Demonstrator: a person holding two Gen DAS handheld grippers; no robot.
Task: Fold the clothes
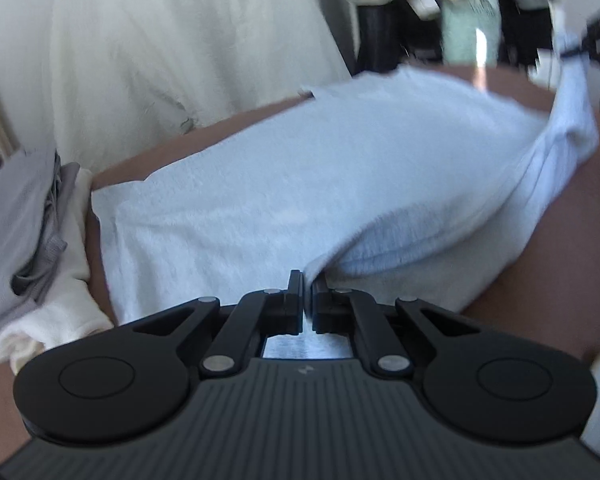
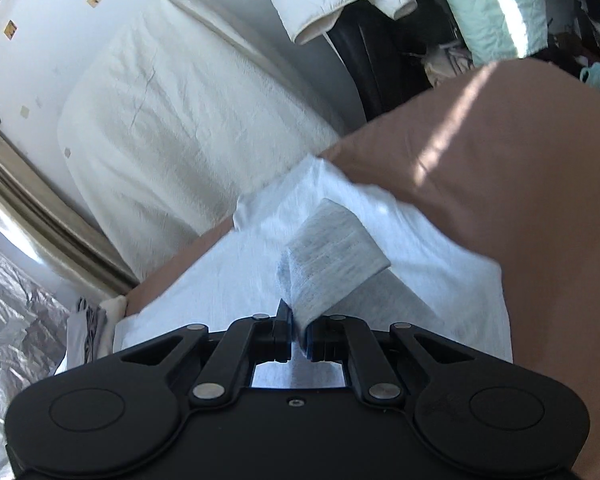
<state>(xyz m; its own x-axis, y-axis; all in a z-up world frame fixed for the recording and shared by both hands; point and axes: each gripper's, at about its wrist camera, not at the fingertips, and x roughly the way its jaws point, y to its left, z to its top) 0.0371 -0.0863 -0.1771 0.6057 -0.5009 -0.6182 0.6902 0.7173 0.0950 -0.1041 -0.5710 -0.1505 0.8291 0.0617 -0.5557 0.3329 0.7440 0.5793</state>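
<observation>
Left gripper [image 1: 307, 280]: we see black linkage arms, silver rivets, ribbed grey housing.
Right gripper [image 2: 298, 318]: we see black arms, smooth black housing.

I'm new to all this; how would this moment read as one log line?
stage: mid-fold | left gripper: shut on white garment edge | right gripper: shut on white garment, grey band | surface: brown cover
</observation>
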